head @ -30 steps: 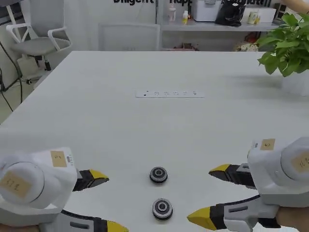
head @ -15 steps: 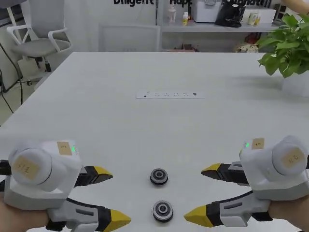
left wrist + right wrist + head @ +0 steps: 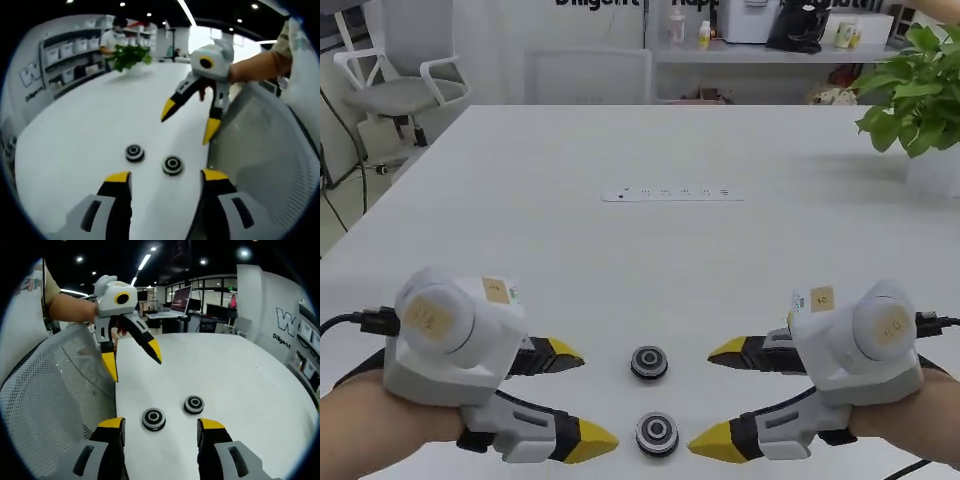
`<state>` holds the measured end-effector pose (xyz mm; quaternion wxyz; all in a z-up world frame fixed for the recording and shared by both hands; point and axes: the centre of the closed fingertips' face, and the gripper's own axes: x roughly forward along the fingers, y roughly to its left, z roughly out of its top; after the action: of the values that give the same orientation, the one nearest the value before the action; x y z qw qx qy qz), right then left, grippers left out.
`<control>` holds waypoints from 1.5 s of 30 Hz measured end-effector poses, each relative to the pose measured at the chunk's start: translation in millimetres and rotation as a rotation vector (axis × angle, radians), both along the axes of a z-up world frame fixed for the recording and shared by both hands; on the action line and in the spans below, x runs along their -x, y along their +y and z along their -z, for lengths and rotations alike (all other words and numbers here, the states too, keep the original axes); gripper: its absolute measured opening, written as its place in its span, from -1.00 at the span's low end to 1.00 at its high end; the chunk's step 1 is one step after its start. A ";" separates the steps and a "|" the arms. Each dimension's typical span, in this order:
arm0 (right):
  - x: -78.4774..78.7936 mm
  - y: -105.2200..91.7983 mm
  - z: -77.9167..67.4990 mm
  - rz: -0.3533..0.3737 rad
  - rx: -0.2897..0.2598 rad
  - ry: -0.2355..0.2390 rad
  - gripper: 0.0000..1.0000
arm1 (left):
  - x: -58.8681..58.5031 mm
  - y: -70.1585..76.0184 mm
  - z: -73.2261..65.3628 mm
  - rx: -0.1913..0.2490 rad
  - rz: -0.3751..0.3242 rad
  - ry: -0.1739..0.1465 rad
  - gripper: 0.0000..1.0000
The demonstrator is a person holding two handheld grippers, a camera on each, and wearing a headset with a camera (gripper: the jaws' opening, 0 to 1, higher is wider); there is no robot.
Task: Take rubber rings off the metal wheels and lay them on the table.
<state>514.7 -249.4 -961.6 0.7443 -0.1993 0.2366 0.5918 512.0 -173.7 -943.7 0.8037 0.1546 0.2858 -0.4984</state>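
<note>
Left gripper (image 3: 582,398), lower left of the head view: jaws spread wide, yellow tips pointing right. Right gripper (image 3: 705,398), lower right: jaws likewise spread, tips pointing left. Tips facing, apart.

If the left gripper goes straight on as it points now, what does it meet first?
Likely the near wheel, which sits almost centred ahead of the left gripper. It may pass over it; the height is unclear. The right gripper is beyond.
</note>
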 end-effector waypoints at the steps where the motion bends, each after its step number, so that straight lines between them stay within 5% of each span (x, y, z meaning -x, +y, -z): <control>1: -0.9 0.6 1.7 -0.003 0.003 0.003 0.12 | -1.1 -0.7 1.1 -0.002 0.001 0.000 0.09; 16: -1.4 9.7 18.9 -0.068 0.010 0.028 0.00 | -5.9 -15.8 14.9 -0.044 0.068 -0.011 -0.02; 45: 0.7 18.0 37.7 -0.110 0.028 0.071 -0.24 | -2.6 -40.4 44.5 -0.095 0.176 0.022 -0.33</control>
<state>514.0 -231.4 -999.2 0.6992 -0.2013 0.2596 0.6350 514.6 -214.2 -988.2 0.7455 0.2114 0.3034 -0.5545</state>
